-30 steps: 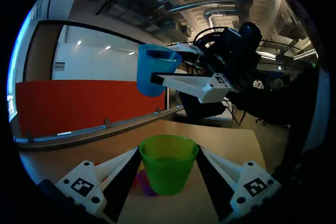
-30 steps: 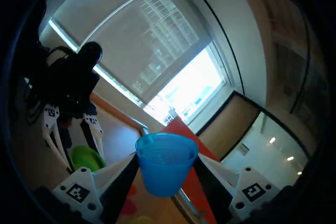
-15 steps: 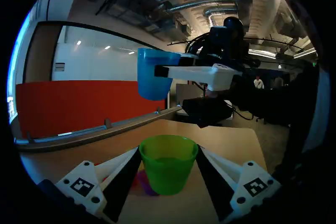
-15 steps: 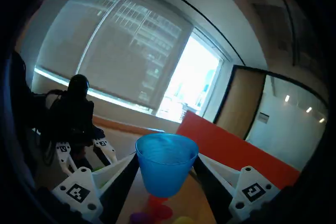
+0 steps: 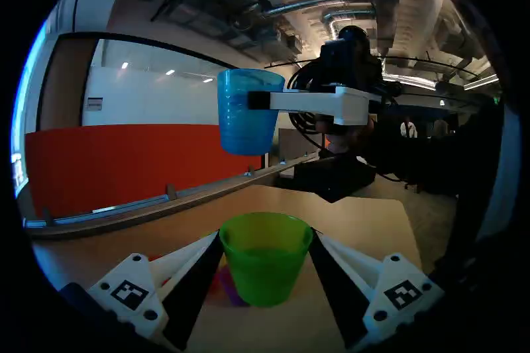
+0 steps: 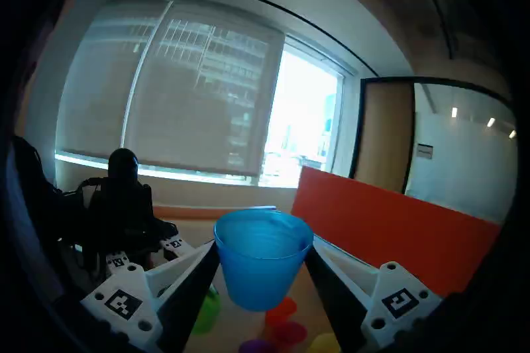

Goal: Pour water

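- Blue cup (image 6: 263, 267) has swung from tilted back to upright, gripped between the right gripper's (image 6: 263, 250) fingers, high over the table (image 5: 371, 220).
- Left gripper (image 5: 265, 250) clenched on green cup (image 5: 265, 270), near and low; liquid visible inside.
- Small coloured cups (image 6: 286, 326) on the table below.

Low over the wooden worktop (image 5: 371, 220), left gripper view faces right gripper view, apparently higher; both share the blue plastic cup (image 5: 242, 121).

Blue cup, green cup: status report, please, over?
Right tongs shut on blue cup, upright, held high. Left tongs shut on green cup. Nothing between them.
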